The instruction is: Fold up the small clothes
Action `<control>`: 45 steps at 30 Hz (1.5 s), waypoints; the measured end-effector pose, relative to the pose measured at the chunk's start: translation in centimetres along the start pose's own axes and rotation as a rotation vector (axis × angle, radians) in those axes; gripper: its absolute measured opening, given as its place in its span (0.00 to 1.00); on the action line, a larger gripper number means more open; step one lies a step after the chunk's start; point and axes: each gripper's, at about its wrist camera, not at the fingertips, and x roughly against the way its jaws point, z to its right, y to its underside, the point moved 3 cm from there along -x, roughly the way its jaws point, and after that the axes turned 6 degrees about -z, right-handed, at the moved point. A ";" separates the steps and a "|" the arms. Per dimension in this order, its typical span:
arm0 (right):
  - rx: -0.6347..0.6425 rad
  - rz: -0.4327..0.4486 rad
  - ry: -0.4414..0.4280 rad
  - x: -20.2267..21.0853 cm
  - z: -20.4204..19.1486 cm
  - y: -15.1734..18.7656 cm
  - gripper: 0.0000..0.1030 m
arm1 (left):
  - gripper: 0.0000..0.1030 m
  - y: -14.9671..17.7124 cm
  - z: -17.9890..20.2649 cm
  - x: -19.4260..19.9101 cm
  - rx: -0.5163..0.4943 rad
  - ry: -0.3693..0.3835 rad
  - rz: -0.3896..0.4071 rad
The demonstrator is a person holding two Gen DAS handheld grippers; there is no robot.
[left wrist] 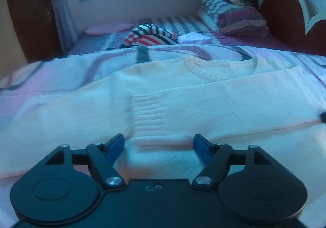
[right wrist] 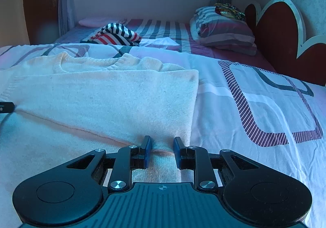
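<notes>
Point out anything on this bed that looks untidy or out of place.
The striped garment lies crumpled in a heap on the bed behind the cream sweater, not folded. The sweater itself lies flat with its sleeves folded across. Nothing looks spilled or damaged.

No readable text, label, brand or number in either of your views. Left gripper (left wrist: 159, 143): faint moulded mark on black body just behind jaws, resembles "CO" or two small rings, too indistinct to read. Right gripper (right wrist: 162, 147): small crosshair sign (circle with cross) on ribbed black body just behind jaws, centred. Nothing else legible.
</notes>
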 end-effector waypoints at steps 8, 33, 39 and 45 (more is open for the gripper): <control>-0.002 0.023 0.009 2.5 -1.0 0.2 0.22 | 0.72 3.9 -7.9 3.3 0.107 -0.099 0.001; -0.042 0.017 -0.074 2.2 -7.9 -0.5 0.25 | 0.60 13.8 -34.4 6.7 1.067 0.014 0.175; -0.111 0.000 -0.092 2.4 -6.9 -0.9 0.25 | 0.04 12.1 -35.4 5.3 0.972 -0.125 0.080; -0.139 -0.023 -0.049 1.8 -5.1 -1.1 0.25 | 0.02 9.8 -33.5 6.2 0.851 -0.155 0.101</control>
